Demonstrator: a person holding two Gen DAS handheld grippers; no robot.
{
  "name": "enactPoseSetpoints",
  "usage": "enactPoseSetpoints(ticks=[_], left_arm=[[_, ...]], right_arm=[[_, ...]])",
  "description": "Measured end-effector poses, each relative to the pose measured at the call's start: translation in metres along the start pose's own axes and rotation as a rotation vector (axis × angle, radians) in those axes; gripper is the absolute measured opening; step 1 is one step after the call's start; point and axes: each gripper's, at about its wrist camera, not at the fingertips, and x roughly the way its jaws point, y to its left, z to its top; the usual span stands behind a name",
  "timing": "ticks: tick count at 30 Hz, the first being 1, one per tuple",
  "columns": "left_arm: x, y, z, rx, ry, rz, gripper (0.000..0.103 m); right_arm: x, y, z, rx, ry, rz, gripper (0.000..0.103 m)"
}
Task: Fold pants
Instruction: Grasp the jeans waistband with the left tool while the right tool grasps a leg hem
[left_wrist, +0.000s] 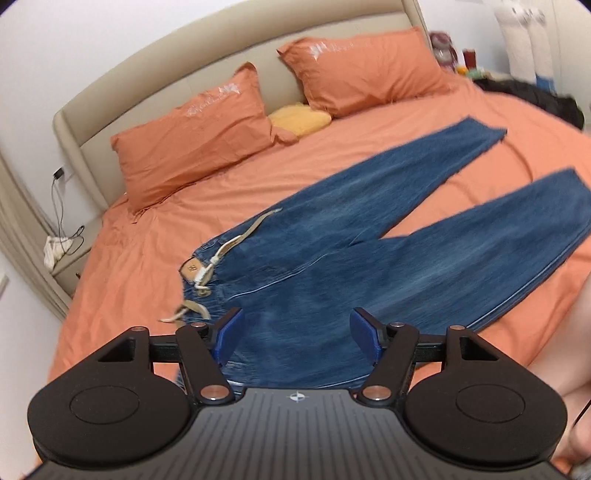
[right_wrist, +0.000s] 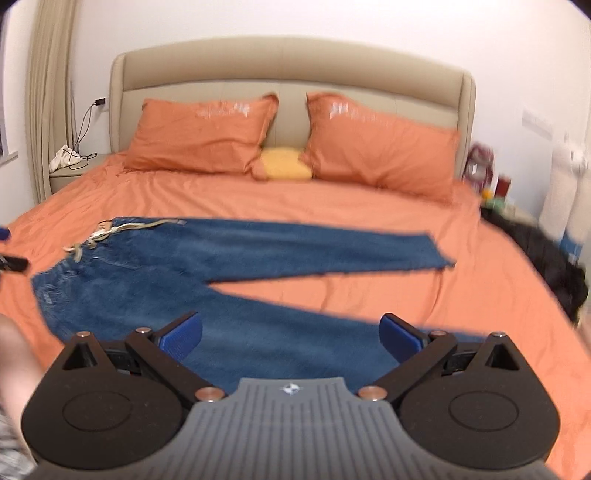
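We see the jeans (right_wrist: 177, 266) lying flat on the bed (right_wrist: 332, 206), on its orange sheet, waist toward the left side and the two legs splayed in a V toward the right. A pale drawstring (left_wrist: 225, 254) trails off the waistband onto the sheet. The far leg's hem (right_wrist: 441, 254) stops well short of the bed's right edge; the near leg runs along the near side of the bed, under our right claw (right_wrist: 290, 332).

Our left claw (left_wrist: 295, 332) hangs over the seat of the jeans near the waist, its blue pads spread wide with only denim below them, nothing pinched. Our right claw is spread wide too, over the near leg, gripping nothing. Whether either claw touches the cloth we cannot tell, as both views are blurred.

Bare sheet lies between the far leg and the pillows (right_wrist: 207, 136), which lean on the headboard (right_wrist: 288, 62) with a yellow cushion (right_wrist: 284, 164) between them. More bare sheet fills the V between the legs and the strip left of the waistband. At the right edge a dark bundle (right_wrist: 561, 273) lies beside the bed; at the left, a nightstand (right_wrist: 74, 170) with cables.
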Motion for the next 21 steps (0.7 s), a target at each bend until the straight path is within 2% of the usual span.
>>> enactPoseSetpoints(ticks=[3,8,10,12,16,18,21], left_arm=[[0.015,0.019,0.003,0.08,0.032,-0.036,0.076],[0.051,0.038,-0.002,0.307,0.113,-0.072,0.076],[0.073,0.043,-0.01,0.402,0.169,-0.09,0.076],[0.102,0.047,-0.02,0.479,0.237,-0.09,0.076],[0.154,0.047,-0.046,0.637,0.39,-0.161,0.076],[0.176,0.042,-0.061,0.717,0.456,-0.191,0.076],[0.2,0.033,-0.08,0.798,0.524,-0.226,0.076]], right_arm=[[0.02,-0.025,-0.002,-0.065,0.02,-0.011,0.098],[0.061,-0.072,-0.009,-0.083,0.117,-0.022,0.097],[0.079,-0.091,-0.012,-0.067,0.164,-0.036,0.093],[0.096,-0.109,-0.015,-0.044,0.208,-0.043,0.082],[0.121,-0.139,-0.021,0.001,0.277,-0.077,0.069],[0.131,-0.148,-0.025,0.0,0.315,-0.087,0.061],[0.143,-0.16,-0.033,-0.028,0.358,-0.084,0.055]])
